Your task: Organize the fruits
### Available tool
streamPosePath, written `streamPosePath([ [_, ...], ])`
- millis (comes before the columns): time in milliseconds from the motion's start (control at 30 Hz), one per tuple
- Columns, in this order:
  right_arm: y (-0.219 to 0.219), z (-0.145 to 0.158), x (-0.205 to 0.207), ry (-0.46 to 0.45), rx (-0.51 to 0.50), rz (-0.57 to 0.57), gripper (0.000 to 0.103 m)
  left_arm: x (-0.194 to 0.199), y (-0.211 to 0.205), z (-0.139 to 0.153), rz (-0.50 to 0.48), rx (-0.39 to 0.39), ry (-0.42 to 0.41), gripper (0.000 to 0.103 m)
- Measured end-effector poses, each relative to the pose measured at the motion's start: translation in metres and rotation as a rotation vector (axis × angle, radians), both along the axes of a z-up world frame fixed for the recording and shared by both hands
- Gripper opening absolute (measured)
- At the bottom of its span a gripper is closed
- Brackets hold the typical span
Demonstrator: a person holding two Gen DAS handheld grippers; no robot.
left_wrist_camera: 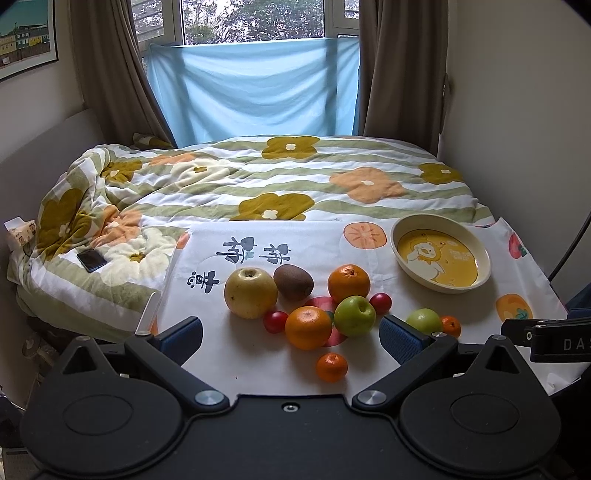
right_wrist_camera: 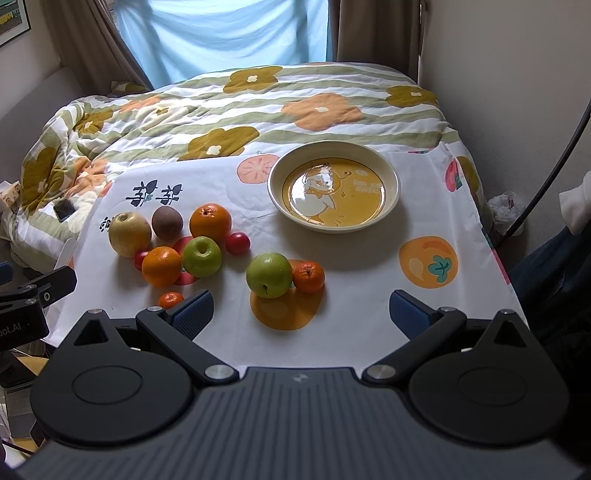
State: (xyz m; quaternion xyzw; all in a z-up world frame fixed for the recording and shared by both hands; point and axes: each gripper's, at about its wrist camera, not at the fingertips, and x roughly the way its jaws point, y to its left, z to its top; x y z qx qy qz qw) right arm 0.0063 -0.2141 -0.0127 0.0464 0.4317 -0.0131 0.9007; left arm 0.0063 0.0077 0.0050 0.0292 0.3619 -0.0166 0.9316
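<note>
- Fruits lie loose on my white printed cloth, in front of the cream-and-yellow plate, which holds nothing.
- Main cluster, left half of the cloth: yellow apple, kiwi, far orange, near orange, green apple, two red cherry tomatoes. One small mandarin sits apart, nearest me.
- Second pair: green apple touching a mandarin, nearer the plate than the cluster is.
- Right wrist view shows that pair whole, resting over an orange print; in the left wrist view my finger partly covers it.
- Left wrist view alone shows the window above the blue sheet, and more of the phone on the floral quilt.
- Kiwi: long axis runs roughly left to right in the left wrist view; looks nearly round from the right wrist.
- Yellow apple and both green apples sit stem dimple up; the paired one tilts toward me.
- Left gripper: jaws wide, holding nothing, hovering at the near edge facing the cluster.
- Right gripper: jaws wide, holding nothing, facing the paired apple and mandarin.
</note>
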Motion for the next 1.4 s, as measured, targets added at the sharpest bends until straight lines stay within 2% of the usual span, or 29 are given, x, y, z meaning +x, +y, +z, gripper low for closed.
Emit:
streamPosePath([
  [633,0.000,0.000,0.000,0.001,0.002,-0.001,0.103,0.001,-0.001,0.000,0.000,-0.002,0.001,0.103],
  [867,0.006,-0.003,0.002,-0.008,0.003,0.024,0.103,0.010,0.002,-0.005,-0.019,-0.014,0.028,0.103],
  [1067,0.006,-0.019,0.009,-0.034,0.008,0.019,0.103,0.023,0.006,-0.023,-0.059,-0.015,0.065,0.103],
  [1233,0.005,-0.045,0.015,-0.058,0.001,0.015,0.103,0.037,0.001,-0.049,-0.112,0.008,0.107,0.101],
  [1400,0.002,-0.070,0.028,-0.081,-0.007,0.089,0.103,0.044,-0.012,-0.076,-0.110,0.035,0.115,0.096],
])
